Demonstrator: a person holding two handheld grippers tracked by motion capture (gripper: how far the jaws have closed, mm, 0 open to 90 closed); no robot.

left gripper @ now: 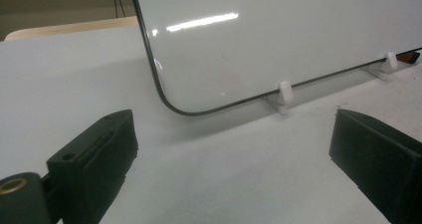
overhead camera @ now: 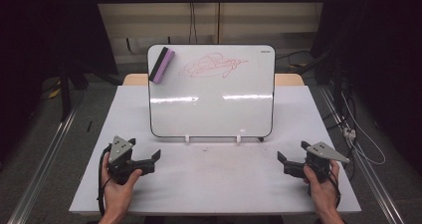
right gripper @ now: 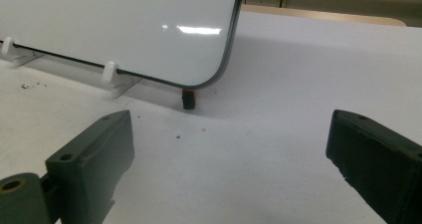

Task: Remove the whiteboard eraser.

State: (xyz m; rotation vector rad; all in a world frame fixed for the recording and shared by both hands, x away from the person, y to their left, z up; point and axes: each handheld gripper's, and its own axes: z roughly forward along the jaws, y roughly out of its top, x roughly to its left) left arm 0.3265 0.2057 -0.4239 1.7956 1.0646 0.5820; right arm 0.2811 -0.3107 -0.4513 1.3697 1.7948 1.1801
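A whiteboard stands upright on the white table, propped in two small white clips. Red scribbles cover its upper middle. A black and purple eraser clings to its upper left corner. My left gripper rests near the front left of the table, open and holding nothing. My right gripper rests at the front right, also open and holding nothing. In the left gripper view the wide-apart jaws of my left gripper frame the whiteboard's lower corner. The right gripper view has my right gripper facing the whiteboard's other lower corner.
A small dark piece with red on it sits under the board's lower right corner. Tiny dark crumbs lie on the table in front of the board. Metal rails run along both sides of the table, and cables lie on the floor at the right.
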